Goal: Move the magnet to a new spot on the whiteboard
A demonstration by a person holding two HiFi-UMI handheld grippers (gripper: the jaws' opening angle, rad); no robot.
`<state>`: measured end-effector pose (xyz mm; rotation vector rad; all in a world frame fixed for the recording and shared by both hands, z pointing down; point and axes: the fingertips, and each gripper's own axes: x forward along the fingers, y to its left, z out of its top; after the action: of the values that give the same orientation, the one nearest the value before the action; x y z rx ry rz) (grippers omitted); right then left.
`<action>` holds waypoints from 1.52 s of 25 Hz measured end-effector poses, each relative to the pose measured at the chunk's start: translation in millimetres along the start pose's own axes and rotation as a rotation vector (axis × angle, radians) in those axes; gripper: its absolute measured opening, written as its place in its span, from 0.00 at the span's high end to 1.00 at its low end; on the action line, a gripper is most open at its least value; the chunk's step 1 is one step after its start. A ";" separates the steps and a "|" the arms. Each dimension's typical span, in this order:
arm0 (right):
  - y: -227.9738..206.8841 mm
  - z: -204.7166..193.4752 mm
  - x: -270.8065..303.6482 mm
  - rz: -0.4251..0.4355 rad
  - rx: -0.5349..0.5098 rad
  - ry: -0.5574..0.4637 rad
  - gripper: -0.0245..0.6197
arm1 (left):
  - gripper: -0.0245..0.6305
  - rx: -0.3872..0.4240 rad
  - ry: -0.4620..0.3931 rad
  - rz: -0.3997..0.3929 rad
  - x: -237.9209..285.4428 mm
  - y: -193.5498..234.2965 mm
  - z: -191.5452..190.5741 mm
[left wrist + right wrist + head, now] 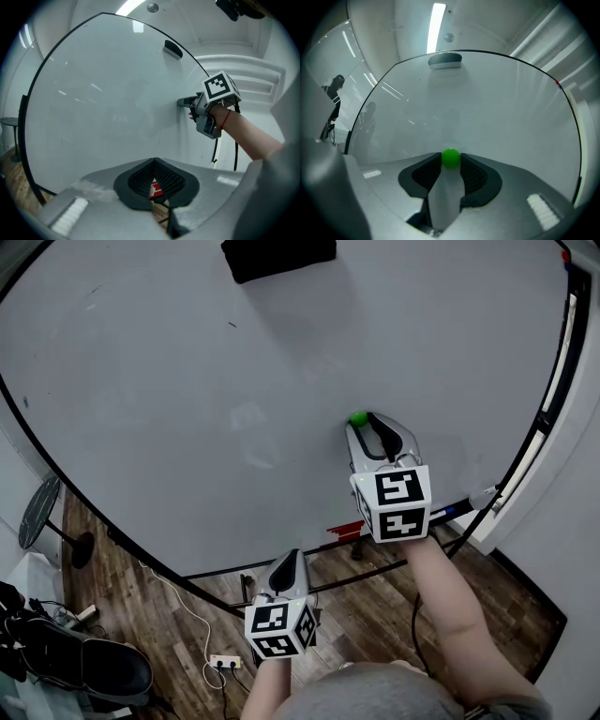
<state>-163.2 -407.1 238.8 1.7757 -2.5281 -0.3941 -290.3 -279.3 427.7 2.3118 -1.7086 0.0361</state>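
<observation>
A small green magnet (358, 418) sticks to the big whiteboard (187, 381), right of its middle. My right gripper (378, 420) is held up against the board with its jaws apart. In the right gripper view the magnet (450, 158) sits right at the fingertips, in the gap between the two pads; I cannot tell whether they touch it. My left gripper (287, 561) hangs lower, below the board's bottom edge, shut with nothing in it. From the left gripper view (153, 164) the right gripper (183, 101) shows against the board (103, 93).
A black eraser (278, 257) clings to the board's top edge. A marker ledge (525, 456) runs along the board's right side. Below are the board's stand bars, a red object (345, 532), a power strip (225, 662) on the wood floor, and a black chair (84, 662) at lower left.
</observation>
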 end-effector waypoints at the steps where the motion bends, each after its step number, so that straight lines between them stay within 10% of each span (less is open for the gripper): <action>1: -0.1 0.1 0.0 -0.001 -0.001 -0.002 0.76 | 0.96 0.001 0.001 0.000 -0.1 -0.1 -0.2; 38: -3.8 -75.6 -98.4 -0.037 0.038 0.101 0.77 | 0.96 0.014 0.000 -0.057 -5.8 -20.9 -7.8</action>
<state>-112.7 -331.3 323.1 1.8086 -2.4545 -0.2525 -271.3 -266.4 430.0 2.3688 -1.6465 0.0371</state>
